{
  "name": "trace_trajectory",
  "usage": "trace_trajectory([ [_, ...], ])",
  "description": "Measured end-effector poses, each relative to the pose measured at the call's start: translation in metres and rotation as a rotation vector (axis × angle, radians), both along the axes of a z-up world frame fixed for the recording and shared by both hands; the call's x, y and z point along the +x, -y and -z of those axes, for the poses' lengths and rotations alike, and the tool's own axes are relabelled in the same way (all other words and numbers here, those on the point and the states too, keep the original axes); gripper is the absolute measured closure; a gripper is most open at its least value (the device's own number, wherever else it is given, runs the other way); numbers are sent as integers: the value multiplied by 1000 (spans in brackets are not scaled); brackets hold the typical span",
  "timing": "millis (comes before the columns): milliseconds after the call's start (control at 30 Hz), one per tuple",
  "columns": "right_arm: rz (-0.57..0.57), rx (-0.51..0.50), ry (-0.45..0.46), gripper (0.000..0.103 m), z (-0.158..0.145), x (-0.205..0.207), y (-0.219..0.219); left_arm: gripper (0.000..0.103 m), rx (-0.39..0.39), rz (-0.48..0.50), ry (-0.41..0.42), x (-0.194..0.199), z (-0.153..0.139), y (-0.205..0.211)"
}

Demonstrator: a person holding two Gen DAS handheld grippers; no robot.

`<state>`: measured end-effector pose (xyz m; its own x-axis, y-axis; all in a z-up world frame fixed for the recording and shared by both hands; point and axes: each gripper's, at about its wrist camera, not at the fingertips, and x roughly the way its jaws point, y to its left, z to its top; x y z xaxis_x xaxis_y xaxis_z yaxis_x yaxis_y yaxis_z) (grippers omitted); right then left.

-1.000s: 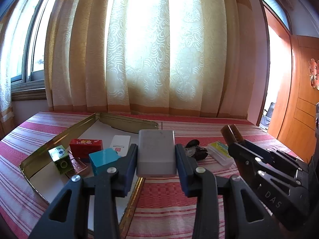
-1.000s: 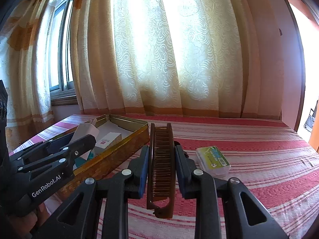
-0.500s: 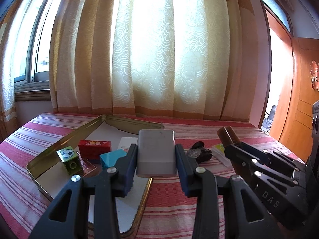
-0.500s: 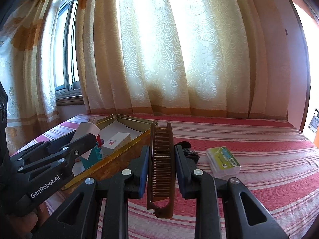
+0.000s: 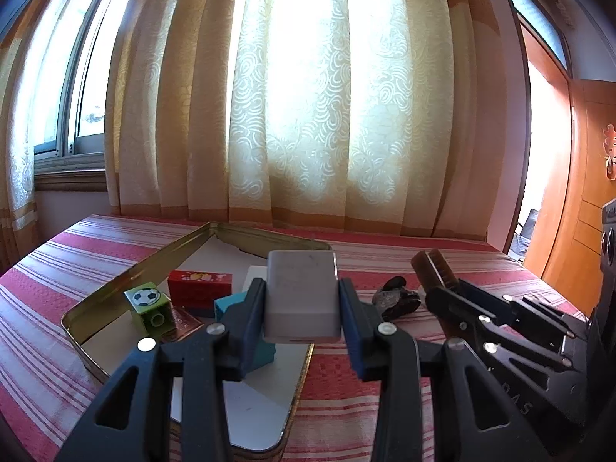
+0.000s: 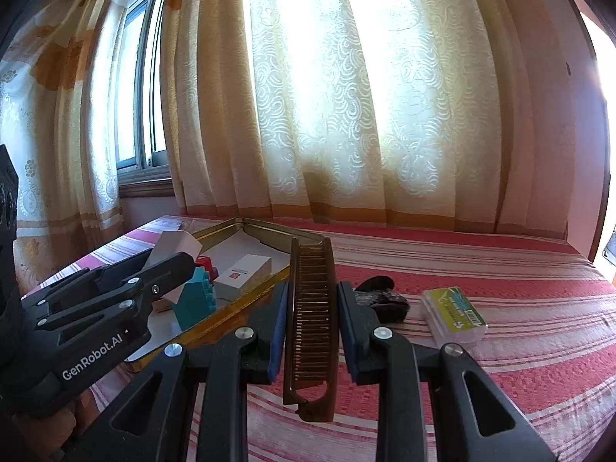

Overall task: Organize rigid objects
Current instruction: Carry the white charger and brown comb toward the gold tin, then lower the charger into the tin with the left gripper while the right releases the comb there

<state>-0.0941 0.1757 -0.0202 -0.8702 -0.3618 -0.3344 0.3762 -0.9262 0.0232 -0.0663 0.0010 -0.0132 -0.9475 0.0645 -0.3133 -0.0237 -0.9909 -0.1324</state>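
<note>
My left gripper (image 5: 302, 304) is shut on a grey-white box (image 5: 302, 292) and holds it above the near right part of a gold metal tray (image 5: 154, 261). The tray holds a green football cube (image 5: 148, 306), a red box (image 5: 200, 287), a teal block (image 5: 231, 304) and a white box (image 6: 242, 275). My right gripper (image 6: 312, 323) is shut on a brown folding comb (image 6: 312, 308), held upright over the striped cloth just right of the tray (image 6: 246, 300). The right gripper also shows in the left wrist view (image 5: 442, 288), and the left gripper shows in the right wrist view (image 6: 184, 265).
A dark crumpled object (image 6: 379, 296) lies on the red striped cloth (image 6: 500, 277) beside the tray; it also shows in the left wrist view (image 5: 396, 296). A clear plastic box with a green label (image 6: 452, 312) lies to the right. Curtains and a window stand behind.
Both grippers have shifted left toward the tray, each still holding its object. The grey-white box now hangs over the tray's near right part.
</note>
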Motion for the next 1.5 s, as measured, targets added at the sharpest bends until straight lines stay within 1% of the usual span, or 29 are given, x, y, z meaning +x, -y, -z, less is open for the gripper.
trace_trajectory([
  [700,-48,20,15,75,2,0,25,66,28,-24,-3,5,-1,23],
  [1033,-83,31,30,75,4,-4,37,66,23,-35,4,5,-1,32],
  [1133,-100,41,42,75,4,-9,44,66,14,-56,8,5,0,40],
  [1367,-131,59,73,76,7,-22,59,66,46,-117,41,2,4,74],
  [1500,-135,62,79,76,8,-20,61,66,61,-122,42,2,5,79],
])
